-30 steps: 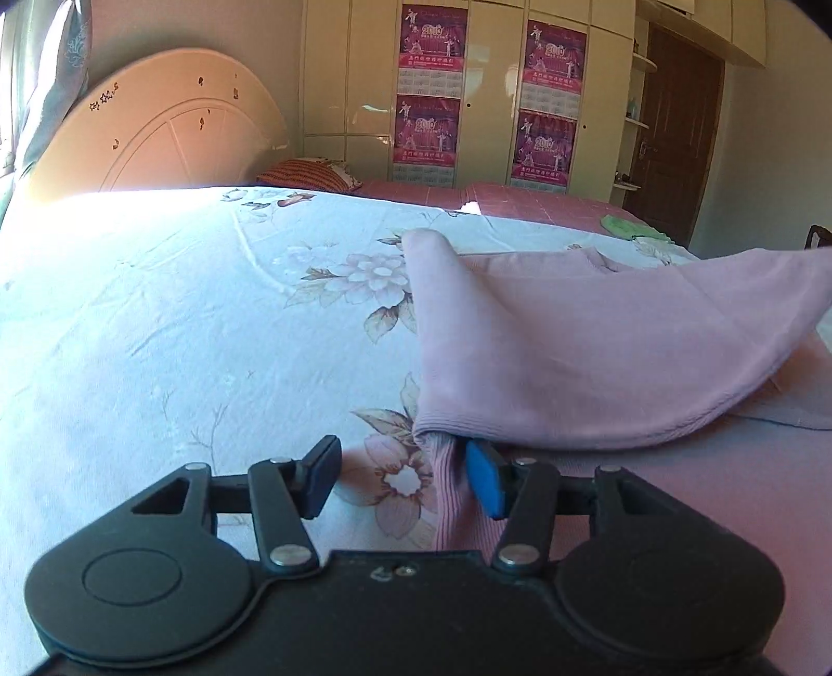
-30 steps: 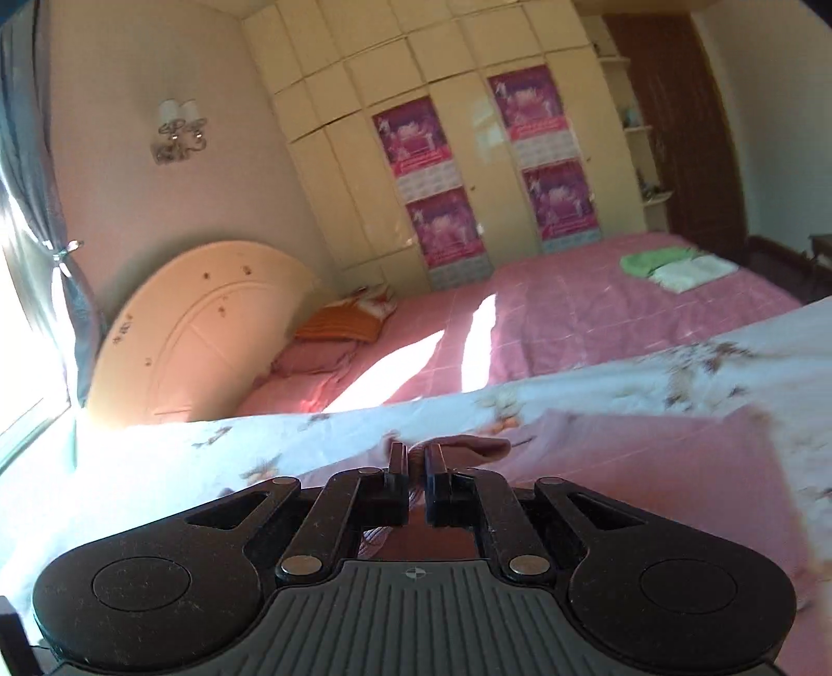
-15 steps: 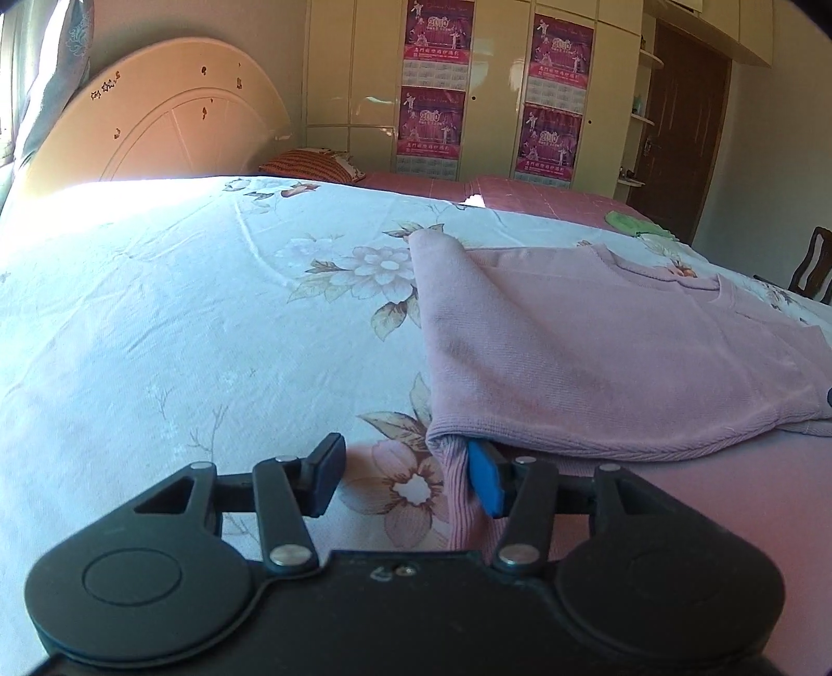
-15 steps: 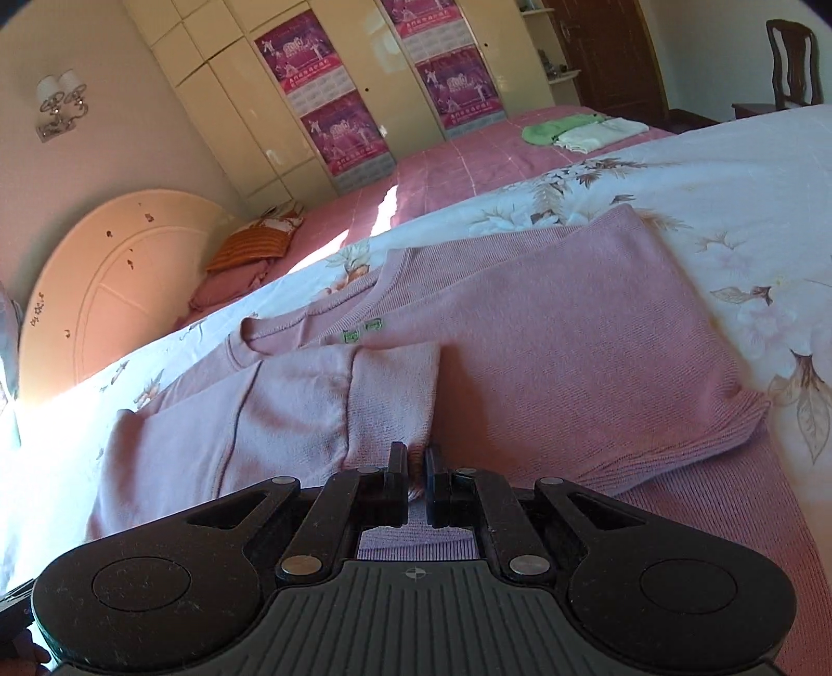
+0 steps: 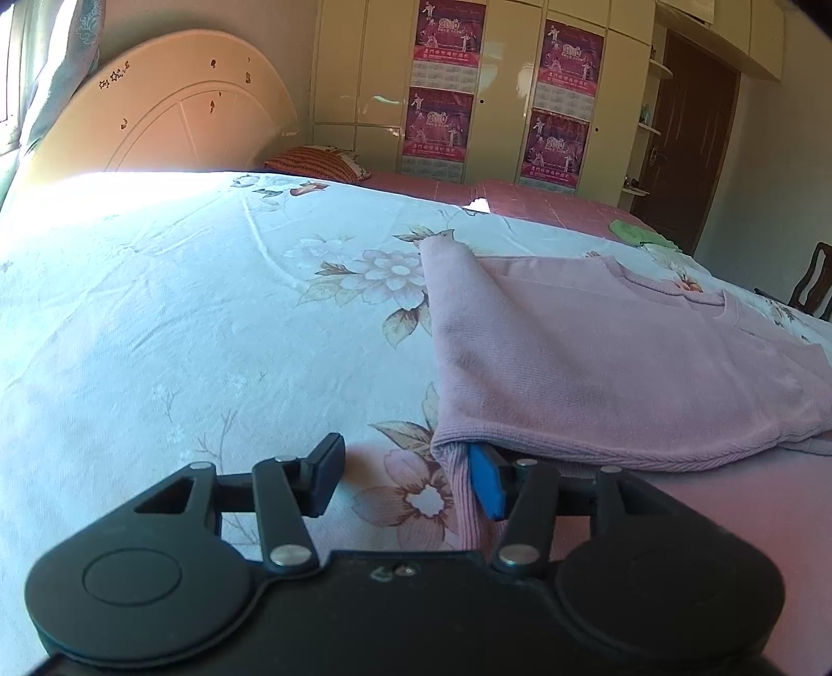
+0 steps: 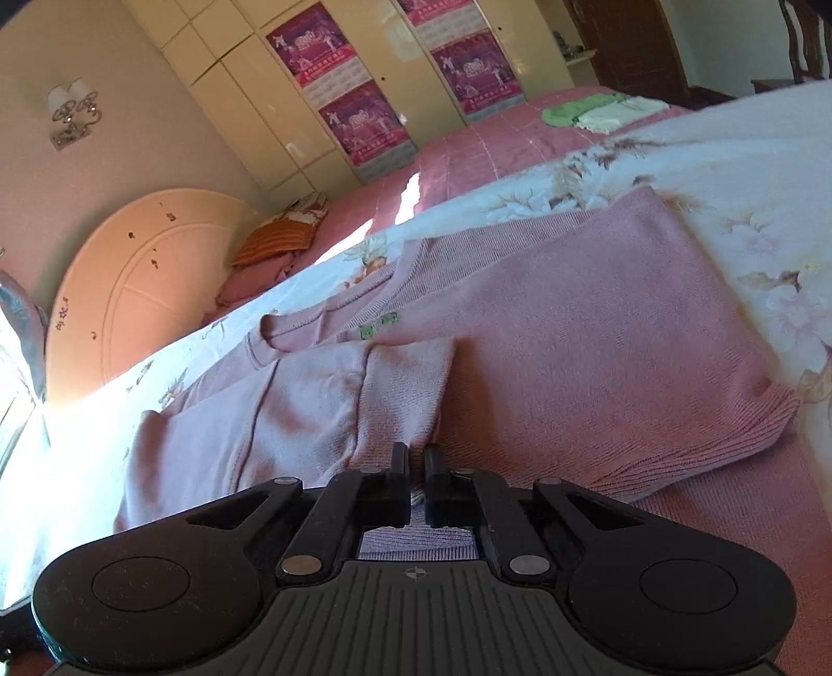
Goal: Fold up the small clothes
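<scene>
Bed sheet (image 5: 156, 333): one white floral sheet is spread across the lower and middle frame in both views.
Sweater (image 6: 572, 333): one pink knitted sweater is laid flat on the sheet, at centre and right of the right wrist view and at right of the left wrist view (image 5: 598, 353); one side is folded over the body.
Headboard (image 5: 171, 104): one rounded cream board is seen at upper left.
Wardrobe (image 5: 509, 78): one cream wardrobe is seen at upper centre, and four magenta posters (image 5: 450, 31) are counted on its doors.
Pillow (image 6: 283, 236): one striped orange pillow is seen left of centre.
Left gripper (image 5: 405, 476): its jaws are parted at lower centre; the blue pad (image 5: 486, 486) is tucked under the folded edge, and nothing is clamped.
Right gripper (image 6: 414, 486): its jaws are clenched on a ribbed sweater edge at lower centre.
Wall lamp (image 6: 73, 112): one two-shade lamp is seen at upper left.
</scene>
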`<state>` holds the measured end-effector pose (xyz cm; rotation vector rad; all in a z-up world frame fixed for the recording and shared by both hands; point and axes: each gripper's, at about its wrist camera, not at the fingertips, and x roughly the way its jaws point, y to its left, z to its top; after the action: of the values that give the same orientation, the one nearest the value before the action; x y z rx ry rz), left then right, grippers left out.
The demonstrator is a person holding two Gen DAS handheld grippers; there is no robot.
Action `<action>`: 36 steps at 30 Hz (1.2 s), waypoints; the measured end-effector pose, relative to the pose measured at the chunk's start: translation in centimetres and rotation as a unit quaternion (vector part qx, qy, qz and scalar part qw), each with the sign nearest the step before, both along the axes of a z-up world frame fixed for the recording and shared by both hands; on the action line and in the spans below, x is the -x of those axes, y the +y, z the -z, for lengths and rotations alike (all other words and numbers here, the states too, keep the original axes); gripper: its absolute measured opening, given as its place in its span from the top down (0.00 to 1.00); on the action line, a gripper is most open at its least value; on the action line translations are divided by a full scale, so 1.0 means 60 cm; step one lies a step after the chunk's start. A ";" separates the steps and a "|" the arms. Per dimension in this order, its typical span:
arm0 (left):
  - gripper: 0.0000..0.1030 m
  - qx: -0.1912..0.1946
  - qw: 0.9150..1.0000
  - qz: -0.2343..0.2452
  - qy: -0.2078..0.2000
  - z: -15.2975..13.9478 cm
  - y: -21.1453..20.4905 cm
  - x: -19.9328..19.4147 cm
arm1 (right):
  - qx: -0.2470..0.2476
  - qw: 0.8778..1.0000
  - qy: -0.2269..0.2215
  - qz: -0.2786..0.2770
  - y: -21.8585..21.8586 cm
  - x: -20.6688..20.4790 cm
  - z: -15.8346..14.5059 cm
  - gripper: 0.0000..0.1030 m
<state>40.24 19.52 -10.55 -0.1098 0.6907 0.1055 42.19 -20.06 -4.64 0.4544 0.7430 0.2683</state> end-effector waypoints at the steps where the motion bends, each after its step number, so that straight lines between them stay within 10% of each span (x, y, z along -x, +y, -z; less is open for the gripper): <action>1: 0.49 -0.005 1.000 0.004 0.001 0.002 -0.001 0.002 | 0.006 1.000 -0.012 -0.001 0.001 0.012 -0.011 0.96; 9: 0.48 -0.014 0.999 0.041 0.018 -0.012 0.008 0.014 | 0.020 1.000 0.016 0.016 -0.002 0.018 0.005 0.93; 10: 0.48 -0.011 0.999 0.045 0.018 -0.020 0.012 0.022 | 0.021 0.999 0.007 0.033 -0.009 0.020 -0.003 0.87; 12: 0.49 0.009 0.999 0.042 0.004 -0.045 0.019 0.034 | -0.003 0.999 -0.012 0.043 -0.028 0.017 -0.014 0.38; 22: 0.45 0.046 0.996 0.078 -0.010 -0.026 -0.039 -0.145 | -0.006 0.998 0.051 0.035 -0.009 -0.112 0.026 0.63; 24: 0.45 0.028 0.997 0.079 0.004 0.004 -0.048 -0.166 | 0.038 0.999 0.036 0.015 0.008 -0.108 0.022 0.97; 29: 0.44 0.014 0.996 0.085 0.000 -0.009 -0.036 -0.162 | 0.147 0.989 0.007 -0.001 0.018 -0.077 0.026 1.00; 36: 0.27 0.001 0.994 0.106 0.011 -0.011 -0.045 -0.262 | 0.121 0.992 -0.034 -0.028 0.068 -0.116 0.003 1.00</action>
<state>55.96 16.83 -9.91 -0.0365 0.7197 -0.0975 49.17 -15.98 -4.83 0.1933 0.7120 0.2410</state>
